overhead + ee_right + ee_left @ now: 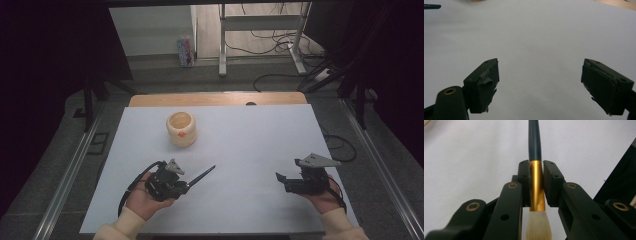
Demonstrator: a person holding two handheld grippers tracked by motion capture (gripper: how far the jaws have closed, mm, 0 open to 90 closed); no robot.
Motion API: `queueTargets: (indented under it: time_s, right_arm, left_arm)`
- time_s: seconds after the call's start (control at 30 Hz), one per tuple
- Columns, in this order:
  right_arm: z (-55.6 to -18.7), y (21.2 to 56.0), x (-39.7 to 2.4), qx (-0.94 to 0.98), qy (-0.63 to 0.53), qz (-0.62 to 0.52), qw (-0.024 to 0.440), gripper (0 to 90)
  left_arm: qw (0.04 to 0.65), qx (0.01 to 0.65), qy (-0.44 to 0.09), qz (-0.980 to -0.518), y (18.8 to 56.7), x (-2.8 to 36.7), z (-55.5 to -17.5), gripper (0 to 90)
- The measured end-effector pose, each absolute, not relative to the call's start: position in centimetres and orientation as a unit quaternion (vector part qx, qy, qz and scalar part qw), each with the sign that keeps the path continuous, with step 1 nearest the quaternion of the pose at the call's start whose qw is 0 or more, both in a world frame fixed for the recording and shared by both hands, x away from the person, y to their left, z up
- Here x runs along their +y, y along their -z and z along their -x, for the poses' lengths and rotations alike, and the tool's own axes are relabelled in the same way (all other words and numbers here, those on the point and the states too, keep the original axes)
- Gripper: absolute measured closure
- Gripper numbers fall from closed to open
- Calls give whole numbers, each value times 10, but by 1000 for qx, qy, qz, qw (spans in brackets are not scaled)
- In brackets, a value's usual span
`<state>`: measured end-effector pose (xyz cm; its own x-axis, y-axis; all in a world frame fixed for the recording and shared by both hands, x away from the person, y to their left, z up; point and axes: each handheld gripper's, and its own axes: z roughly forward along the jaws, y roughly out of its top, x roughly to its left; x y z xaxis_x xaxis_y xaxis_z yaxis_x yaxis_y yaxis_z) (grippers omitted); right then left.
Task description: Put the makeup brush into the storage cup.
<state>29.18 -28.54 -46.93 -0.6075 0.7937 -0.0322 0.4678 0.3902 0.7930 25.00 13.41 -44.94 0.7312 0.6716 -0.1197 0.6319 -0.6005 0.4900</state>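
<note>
My left gripper (186, 184) is shut on a paintbrush (202, 175) at the near left of the white sheet. In the left gripper view the jaws of my left gripper (535, 167) clamp the brush's gold ferrule (536, 187). Its pale bristles (538, 226) point back toward the camera, and the dark handle (535, 142) runs forward over the sheet. A cream cup (181, 129) with an orange mark stands upright behind it, apart from the brush. At the near right my right gripper (280, 178) is open, and in its own view the gripper (540, 72) has nothing between its jaws.
The white sheet (250, 135) covers most of a wooden table (215, 98). The brush handle's tip (431, 6) shows at the top left of the right gripper view. Beyond the table are desk legs (222, 50) and floor cables (280, 40).
</note>
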Motion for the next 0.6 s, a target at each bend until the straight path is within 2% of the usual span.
queueTargets:
  time_s: [0.6]
  right_arm:
    - [-291,470,-282,811,-387,-383,213,150]
  left_arm:
    - [258,356,-34,-897,448,124,-258,780]
